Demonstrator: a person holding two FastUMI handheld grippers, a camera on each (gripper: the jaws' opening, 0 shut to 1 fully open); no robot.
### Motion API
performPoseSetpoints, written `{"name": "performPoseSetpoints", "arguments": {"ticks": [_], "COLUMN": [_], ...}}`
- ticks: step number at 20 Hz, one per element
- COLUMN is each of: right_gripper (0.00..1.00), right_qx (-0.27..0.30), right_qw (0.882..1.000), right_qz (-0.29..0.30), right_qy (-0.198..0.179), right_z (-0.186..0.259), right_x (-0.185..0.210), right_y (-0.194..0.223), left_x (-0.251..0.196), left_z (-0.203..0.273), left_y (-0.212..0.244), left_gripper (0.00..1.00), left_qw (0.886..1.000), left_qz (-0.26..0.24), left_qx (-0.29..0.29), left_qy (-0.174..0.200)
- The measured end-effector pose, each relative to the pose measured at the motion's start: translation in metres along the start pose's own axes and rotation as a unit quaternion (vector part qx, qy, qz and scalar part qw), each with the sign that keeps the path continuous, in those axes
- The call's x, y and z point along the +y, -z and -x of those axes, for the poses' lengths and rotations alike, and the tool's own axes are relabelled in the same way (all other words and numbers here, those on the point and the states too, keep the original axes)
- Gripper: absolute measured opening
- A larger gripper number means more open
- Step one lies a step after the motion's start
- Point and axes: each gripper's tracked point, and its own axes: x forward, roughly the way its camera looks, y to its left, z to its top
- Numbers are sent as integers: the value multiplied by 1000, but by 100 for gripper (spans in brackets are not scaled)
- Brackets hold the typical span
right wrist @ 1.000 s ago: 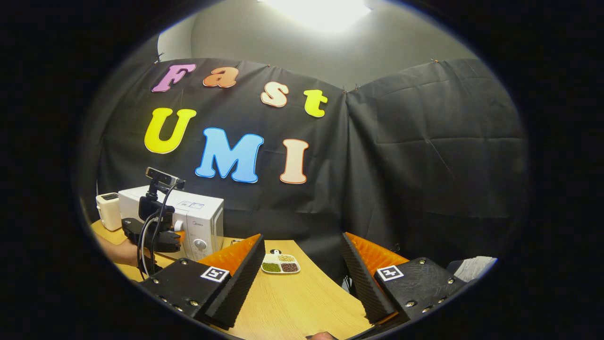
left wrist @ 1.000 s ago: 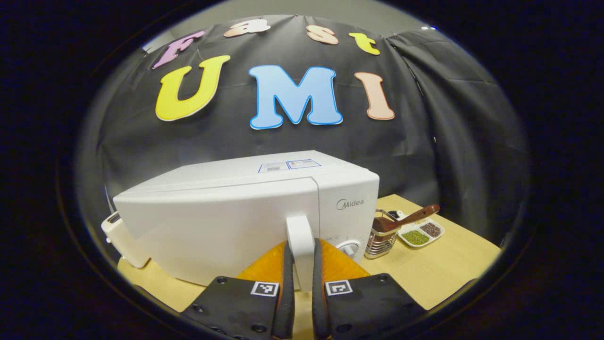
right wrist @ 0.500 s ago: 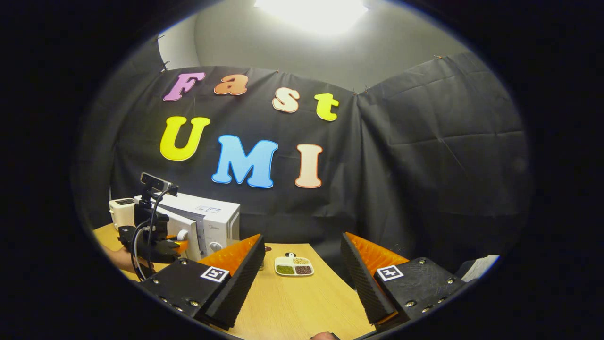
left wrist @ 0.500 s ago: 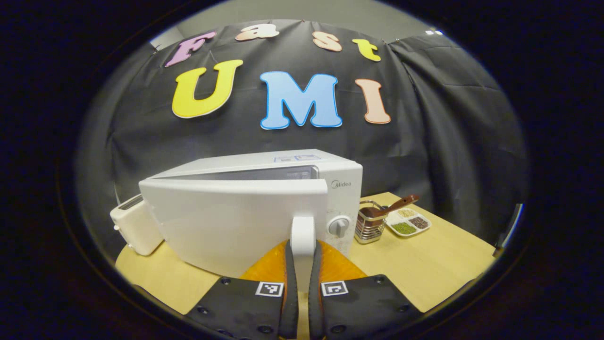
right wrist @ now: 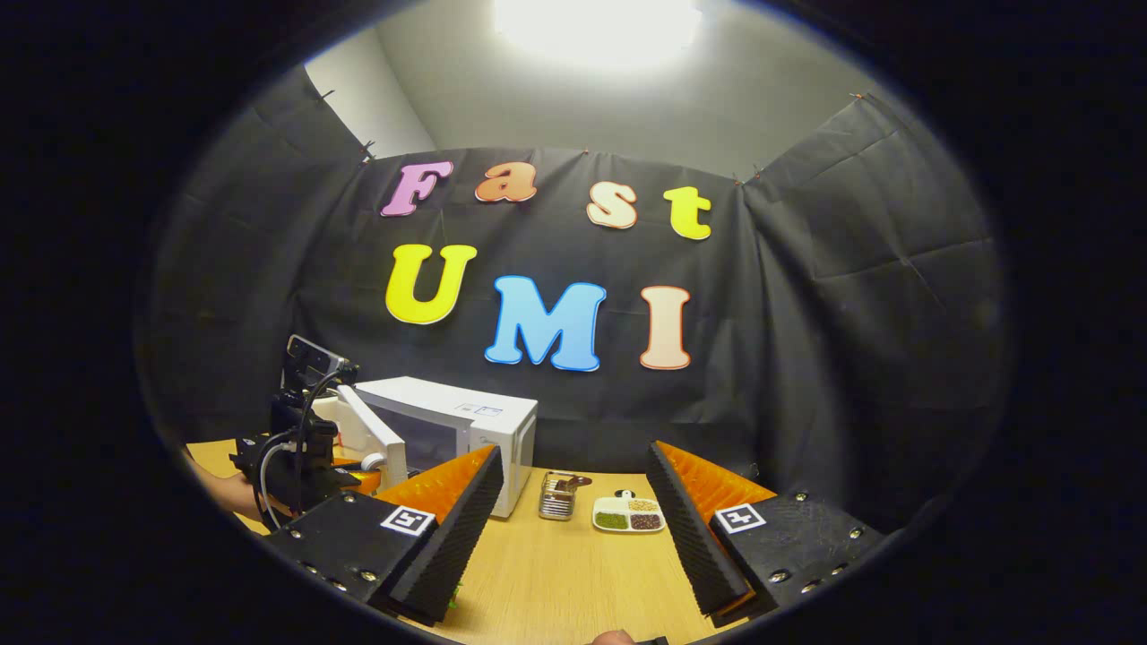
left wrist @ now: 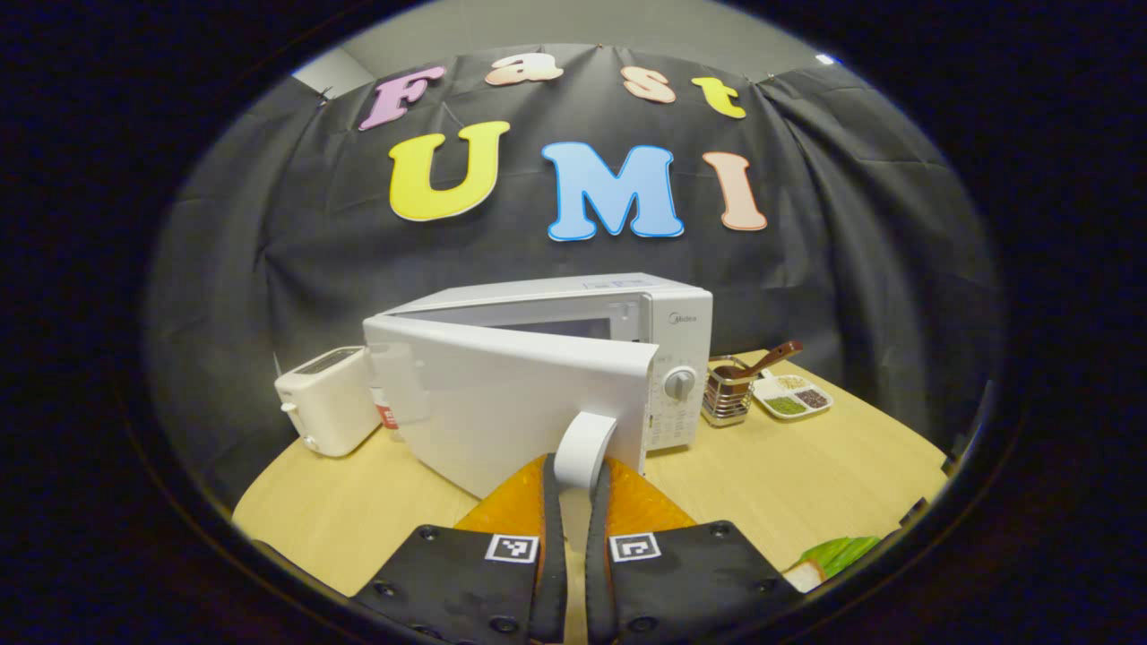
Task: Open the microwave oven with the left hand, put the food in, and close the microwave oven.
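door point(left wrist: 511, 394) swung wider than a second ago, cavity now showing | microwave point(left wrist: 668, 358) at frame centre on the wooden table point(left wrist: 806, 484), long axis left-right, smooth white box, door's free edge toward the camera | left gripper point(left wrist: 573, 502) clamped on the rounded white handle point(left wrist: 582, 448) | right gripper point(right wrist: 573, 528) wide apart, holding nothing, ridged pads

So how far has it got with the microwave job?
Done so far: the left tool is clamped on the door handle of the microwave, and the door is swung partly open, showing the cavity. In hand: pulling it wider. Left: the right tool hangs open and empty over the table; something green, perhaps the food, sits at the table's edge. It must go in, then the door shut.
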Motion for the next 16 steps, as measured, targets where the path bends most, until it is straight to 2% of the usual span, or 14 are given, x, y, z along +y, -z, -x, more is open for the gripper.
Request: {"name": "performPoseSetpoints", "arguments": {"ticks": [2, 6, 10, 16], "right_gripper": [98, 98, 98, 98], "right_qx": [0, -3, -6, -4], "right_qw": [1000, 999, 998, 999], "right_qz": [0, -2, 4, -12], "right_qy": [-22, -48, -55, -41], "right_z": [2, 3, 1, -4], "right_x": [9, 37, 70, 121], "right_y": [0, -5, -11, -19], "left_x": [15, 49, 86, 122], "left_z": [16, 44, 70, 88], "left_y": [7, 16, 27, 37], "left_gripper": [14, 15, 14, 15], "left_qw": [1000, 1000, 999, 1000], "left_qz": [-2, 1, 4, 3], "left_qx": [2, 6, 7, 16], "left_qy": [-18, -31, -43, -5]}}
